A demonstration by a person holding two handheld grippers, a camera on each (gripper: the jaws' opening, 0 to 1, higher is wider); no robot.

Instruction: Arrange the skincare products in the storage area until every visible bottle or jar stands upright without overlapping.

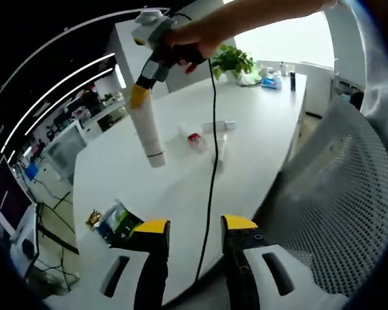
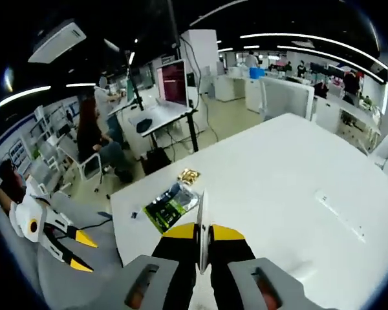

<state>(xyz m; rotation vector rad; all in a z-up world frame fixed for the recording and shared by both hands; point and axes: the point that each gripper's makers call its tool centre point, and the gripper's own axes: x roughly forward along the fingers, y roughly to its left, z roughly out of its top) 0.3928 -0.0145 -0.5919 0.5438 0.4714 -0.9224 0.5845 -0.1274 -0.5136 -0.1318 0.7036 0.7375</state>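
Note:
A long white tube (image 1: 149, 132) hangs cap-down above the white table (image 1: 265, 135), with my right gripper (image 1: 140, 95) shut on its top end and a hand around that gripper. In the right gripper view, the tube's flat crimped end (image 2: 202, 223) stands edge-on, pinched in my right gripper (image 2: 204, 237). Beyond the tube, a small white jar with a red part (image 1: 194, 139), a lying white tube (image 1: 218, 125) and another white bottle (image 1: 221, 155) sit close together. My left gripper (image 1: 195, 226) is open and holds nothing, low at the table's near edge; it appears again (image 2: 82, 252) off the table's corner.
A green and blue packet (image 1: 116, 223) (image 2: 171, 205) and a small gold item (image 1: 93, 219) (image 2: 189, 175) lie near the table corner. A black cable (image 1: 213, 168) hangs from the right gripper. A potted plant (image 1: 233, 61) stands at the far end, a mesh chair (image 1: 349, 194) beside the table.

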